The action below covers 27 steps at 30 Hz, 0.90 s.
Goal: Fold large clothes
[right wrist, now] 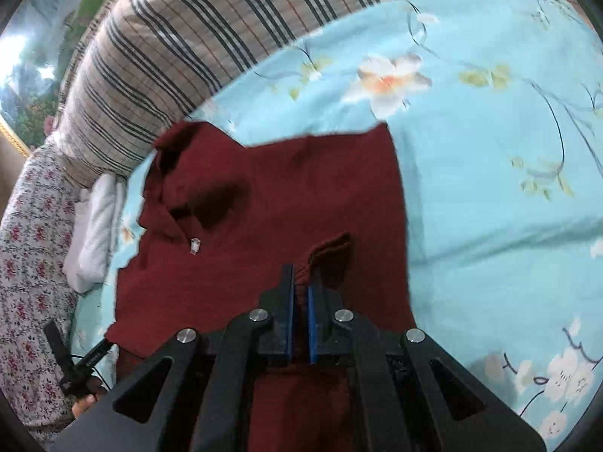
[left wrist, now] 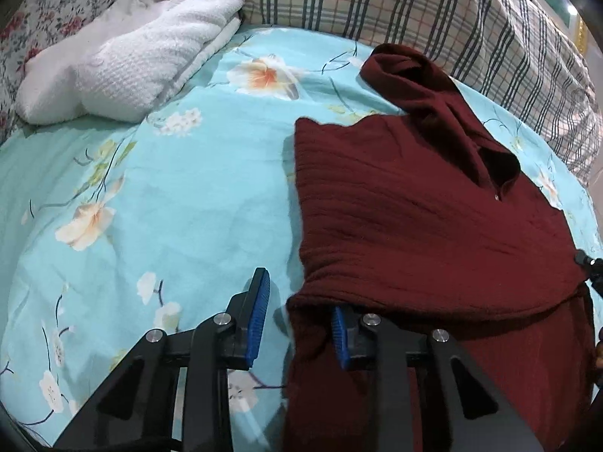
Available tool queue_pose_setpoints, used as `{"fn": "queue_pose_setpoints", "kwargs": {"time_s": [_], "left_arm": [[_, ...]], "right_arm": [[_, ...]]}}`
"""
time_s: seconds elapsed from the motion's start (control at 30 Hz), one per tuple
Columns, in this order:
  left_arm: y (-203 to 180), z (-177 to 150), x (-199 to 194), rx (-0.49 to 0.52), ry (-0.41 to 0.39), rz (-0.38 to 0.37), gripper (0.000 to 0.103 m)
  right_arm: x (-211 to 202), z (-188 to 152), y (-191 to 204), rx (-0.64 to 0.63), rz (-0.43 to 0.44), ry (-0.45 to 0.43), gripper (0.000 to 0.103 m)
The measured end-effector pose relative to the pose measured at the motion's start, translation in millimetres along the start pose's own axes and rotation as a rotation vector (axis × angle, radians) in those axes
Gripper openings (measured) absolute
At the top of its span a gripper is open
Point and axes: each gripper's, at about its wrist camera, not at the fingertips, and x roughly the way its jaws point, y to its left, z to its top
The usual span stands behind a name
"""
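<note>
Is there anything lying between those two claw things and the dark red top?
Nothing visible. The right gripper has its fingers shut on a fold of the maroon shirt. The left gripper straddles the shirt's edge, fingers apart. The white towel lies well aside.

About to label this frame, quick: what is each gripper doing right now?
Left gripper: part open, garment edge between its fingers, pads not pressing it.
Right gripper: shut on a pinch of the garment.

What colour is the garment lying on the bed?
The garment is dark maroon red, plain with a ribbed texture. It shows best in the left wrist view.
</note>
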Motion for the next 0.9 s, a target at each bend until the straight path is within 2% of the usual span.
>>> {"fn": "queue_pose_setpoints", "kwargs": {"time_s": [0.13,0.23,0.3,0.4,0.5,0.57,0.7,0.77,0.9], "left_arm": [[9.5,-2.0,-1.9,-0.024,0.009,-0.020,0.031],[13.5,-2.6,-5.9,-0.042,0.032,-0.038,0.033],[15.3,-3.2,-18.4,-0.055,0.052,-0.074,0.029],[8.8,-0.4,-51.4,-0.048,0.013,-0.185,0.029],[-17.2,10.4,-58.8,0.007,-0.008,-0.262,0.035],[-37.4,15.5,-45.3,0.044,0.008,-0.256,0.037],[-52.0,15.4,-6.6,0.062,0.080,-0.225,0.036],[-47.1,11.5,4.9,0.046,0.109,-0.213,0.035],[-34.2,8.3,6.9,-0.002,0.107,-0.248,0.032]], "right_arm": [[1.5,-5.4,-12.5,0.041,0.015,0.024,0.009],[-10.2,-6.0,-12.1,0.043,-0.021,-0.005,0.012],[-23.1,-4.9,-8.8,0.031,-0.046,-0.047,0.012],[-35.1,-4.3,6.8,-0.035,-0.030,-0.076,0.012],[-20.2,-5.7,28.4,-0.093,0.030,-0.021,0.012],[-3.0,-8.4,39.8,-0.117,0.058,0.029,0.012],[24.1,-14.5,36.7,-0.121,0.004,0.104,0.012],[26.8,-15.0,23.5,-0.091,0.023,0.109,0.011],[21.3,-14.5,23.7,-0.107,0.018,0.103,0.012]]}}
